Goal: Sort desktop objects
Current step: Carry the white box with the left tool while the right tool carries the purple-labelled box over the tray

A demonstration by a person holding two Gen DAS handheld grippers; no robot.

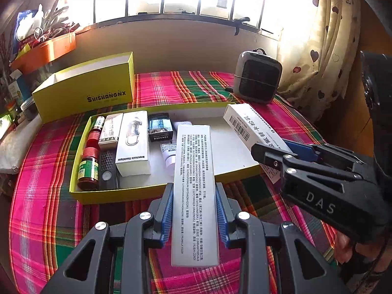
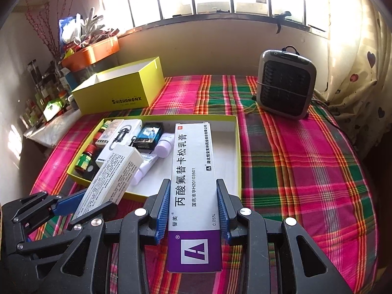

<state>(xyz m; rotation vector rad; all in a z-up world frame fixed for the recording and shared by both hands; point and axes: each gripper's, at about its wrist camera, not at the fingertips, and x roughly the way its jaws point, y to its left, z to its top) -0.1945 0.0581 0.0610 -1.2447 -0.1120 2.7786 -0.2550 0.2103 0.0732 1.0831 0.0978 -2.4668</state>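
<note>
Gripping a long grey carton [image 1: 194, 196] lengthwise between its blue pads, the left gripper [image 1: 194, 210] points toward twelve o'clock at the shallow yellow tray [image 1: 156, 192]. The right gripper [image 2: 193, 210] is clamped the same way on a purple-and-white ointment box [image 2: 192, 183], aimed at the same tray. Both boxes hang over the tray's near rim, above the plaid cloth [image 2: 306, 171]. The carrying step looks nearly finished. The tray's left half is packed with a flashlight box [image 1: 133, 144], bottles and a tube, so the next move calls for lowering each carton flat into the bare white floor toward two o'clock, one beside the other, before loosening either grip.
</note>
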